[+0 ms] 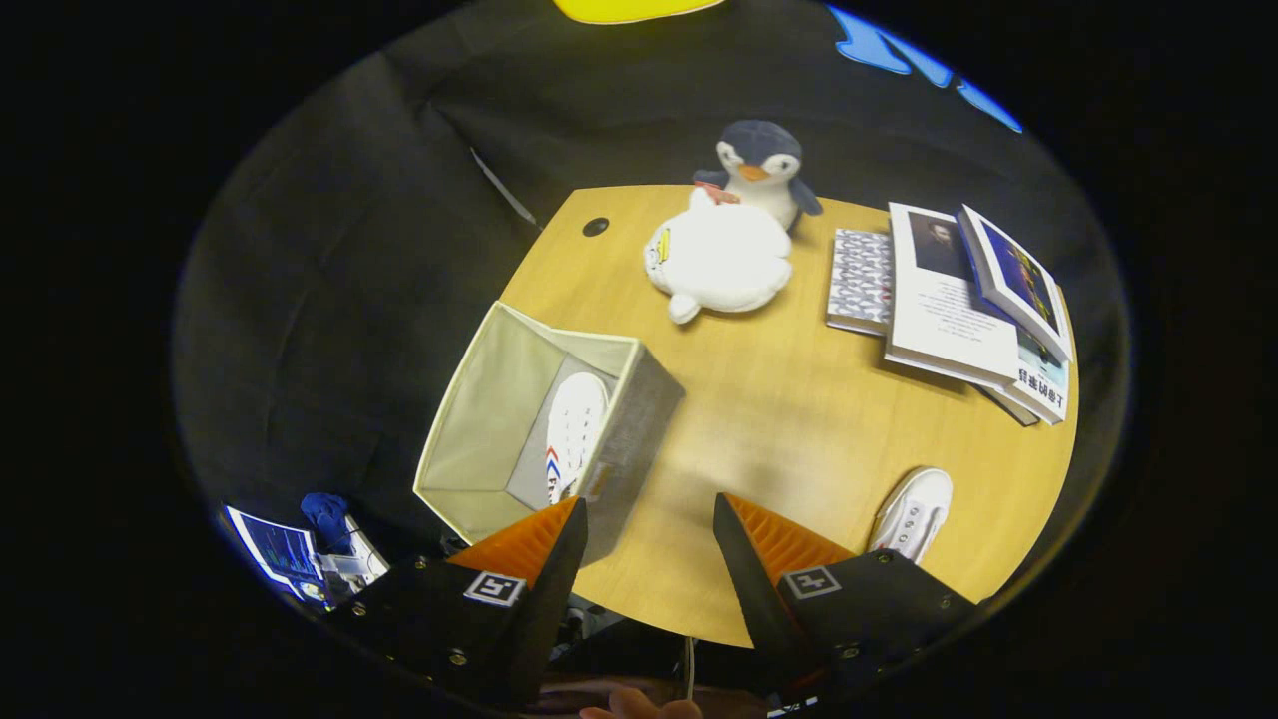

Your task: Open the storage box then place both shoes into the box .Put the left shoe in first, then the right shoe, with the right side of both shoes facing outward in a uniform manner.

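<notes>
The gripper [649, 524] hangs above the near edge of the round tabletop [779, 399], its fingers spread wide and holding nothing. One white shoe [574, 431] already lies inside the open storage box [469, 429], which sits at the table's left edge, just ahead of the left finger. The second shoe [914, 514] lies at the near right edge, just beyond the right finger, its long axis running away from the gripper and slightly rightward. Reaching it likely means swinging right.
</notes>
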The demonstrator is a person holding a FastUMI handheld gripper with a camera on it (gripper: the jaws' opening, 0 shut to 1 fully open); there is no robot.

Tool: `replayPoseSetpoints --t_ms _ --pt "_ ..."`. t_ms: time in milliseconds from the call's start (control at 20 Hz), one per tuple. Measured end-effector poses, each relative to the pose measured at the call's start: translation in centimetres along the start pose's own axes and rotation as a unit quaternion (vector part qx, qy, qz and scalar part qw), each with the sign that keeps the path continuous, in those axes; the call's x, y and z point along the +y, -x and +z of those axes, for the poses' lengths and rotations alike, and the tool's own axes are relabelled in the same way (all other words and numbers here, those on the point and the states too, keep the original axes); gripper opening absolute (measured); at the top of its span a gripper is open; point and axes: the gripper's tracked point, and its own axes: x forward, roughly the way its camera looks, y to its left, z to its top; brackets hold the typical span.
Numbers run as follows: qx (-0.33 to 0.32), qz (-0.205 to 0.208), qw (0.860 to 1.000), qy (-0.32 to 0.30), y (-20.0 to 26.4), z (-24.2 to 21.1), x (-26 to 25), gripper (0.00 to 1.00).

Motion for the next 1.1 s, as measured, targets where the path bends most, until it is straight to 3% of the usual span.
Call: replayPoseSetpoints --t_ms 400,650,900,1100 --pt "0.0 -0.046 0.995 -0.089 1.7 -5.4 -11.5 0.79" --pt "0.032 -0.087 0.988 -0.12 1.3 -10.3 -18.3 0.79" --pt "0.08 -0.117 0.981 -0.13 0.7 -15.3 -22.6 0.79" --pt "0.108 -0.116 0.976 -0.147 -1.3 -17.6 -24.0 0.79"
